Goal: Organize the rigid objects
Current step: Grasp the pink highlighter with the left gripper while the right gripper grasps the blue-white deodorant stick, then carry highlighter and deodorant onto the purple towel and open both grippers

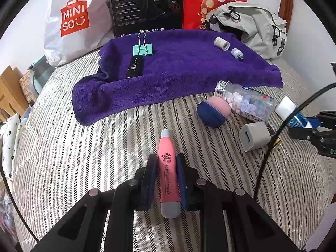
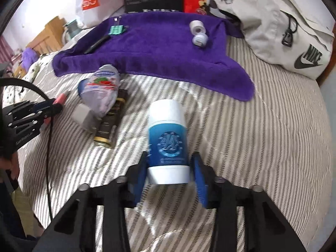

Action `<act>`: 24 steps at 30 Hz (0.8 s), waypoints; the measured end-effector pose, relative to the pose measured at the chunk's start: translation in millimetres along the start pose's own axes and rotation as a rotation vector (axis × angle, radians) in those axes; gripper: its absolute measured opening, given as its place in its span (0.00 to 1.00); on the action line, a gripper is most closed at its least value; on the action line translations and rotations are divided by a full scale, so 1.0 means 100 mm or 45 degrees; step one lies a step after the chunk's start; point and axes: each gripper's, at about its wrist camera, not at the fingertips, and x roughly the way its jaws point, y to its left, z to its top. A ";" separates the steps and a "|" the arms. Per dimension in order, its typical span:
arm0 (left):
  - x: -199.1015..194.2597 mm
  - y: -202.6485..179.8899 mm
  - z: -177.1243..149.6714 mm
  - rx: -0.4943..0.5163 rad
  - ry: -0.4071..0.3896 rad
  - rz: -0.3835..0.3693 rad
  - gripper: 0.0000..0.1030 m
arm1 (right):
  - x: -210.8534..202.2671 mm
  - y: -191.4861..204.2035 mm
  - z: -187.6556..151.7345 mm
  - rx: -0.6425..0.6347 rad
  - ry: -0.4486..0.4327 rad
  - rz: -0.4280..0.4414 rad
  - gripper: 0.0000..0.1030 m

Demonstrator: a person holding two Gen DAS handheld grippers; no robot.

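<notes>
Two grippers work our striped bed: the left gripper clamps a pink pen, the right gripper straddles a blue bottle, jaws not clearly touching, probably bound for the purple towel where small items already sit.

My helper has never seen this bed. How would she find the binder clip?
Start at the purple terry towel spread across the striped bed. On its far left part lies a mint-green binder clip beside a black strip; only the clip has silver wire handles.

blue-white bottle between right gripper jaws
</notes>
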 end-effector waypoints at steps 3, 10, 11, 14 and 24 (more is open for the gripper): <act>0.01 -0.03 0.01 -0.002 0.000 0.023 0.19 | 0.06 -0.02 0.08 0.032 -0.016 -0.004 0.49; 0.01 -0.04 0.02 0.005 0.006 0.024 0.19 | 0.11 0.07 0.14 -0.030 -0.049 -0.035 0.36; 0.01 -0.03 0.02 0.002 0.005 0.017 0.19 | 0.10 0.06 0.13 -0.031 -0.046 -0.038 0.36; 0.01 -0.03 0.02 0.005 0.001 0.012 0.17 | 0.04 0.02 0.06 -0.017 -0.029 -0.008 0.35; -0.02 0.22 0.14 -0.095 0.022 -0.134 0.16 | -0.24 -0.12 0.15 0.055 -0.070 0.070 0.35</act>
